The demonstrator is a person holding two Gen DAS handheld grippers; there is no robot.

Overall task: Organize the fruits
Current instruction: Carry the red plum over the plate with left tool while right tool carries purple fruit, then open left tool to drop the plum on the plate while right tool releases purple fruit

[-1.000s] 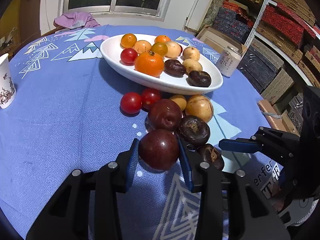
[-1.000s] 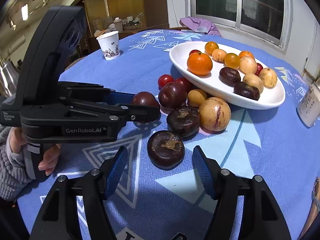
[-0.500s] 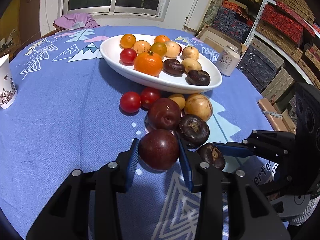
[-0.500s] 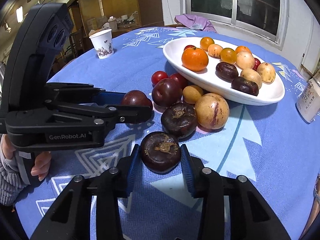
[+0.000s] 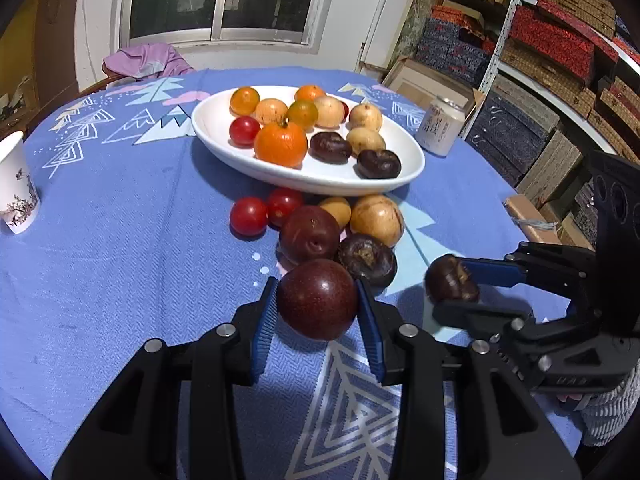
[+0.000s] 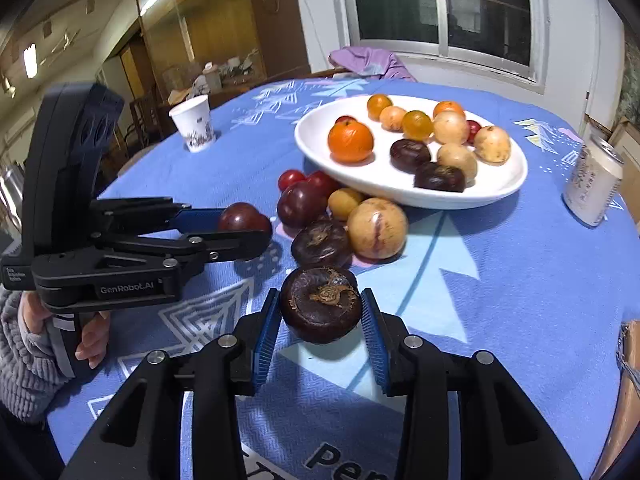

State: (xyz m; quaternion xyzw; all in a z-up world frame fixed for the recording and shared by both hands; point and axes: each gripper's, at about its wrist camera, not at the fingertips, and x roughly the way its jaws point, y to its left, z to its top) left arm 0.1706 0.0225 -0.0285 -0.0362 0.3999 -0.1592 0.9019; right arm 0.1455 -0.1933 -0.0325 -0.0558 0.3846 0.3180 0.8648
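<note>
The left claw (image 5: 318, 318) is pinching a smooth dark red plum (image 5: 317, 299) between its blue pads, one pad pressed to each side of the fruit. The right claw (image 6: 319, 330) has just been closing and now grips a wrinkled dark brown fruit (image 6: 320, 304) with a dry stem scar on top — both pads lie flat against its sides, and it hangs clear of the blue cloth of the table (image 6: 500, 300). Just beyond both claws lies a loose cluster: a second plum (image 5: 309, 234), another dark brown fruit (image 5: 367, 258), a large tan fruit (image 5: 376, 220) and two cherry tomatoes (image 5: 248, 216). Behind that cluster stands the white oval plate (image 5: 212, 120), which holds more fruit.
</note>
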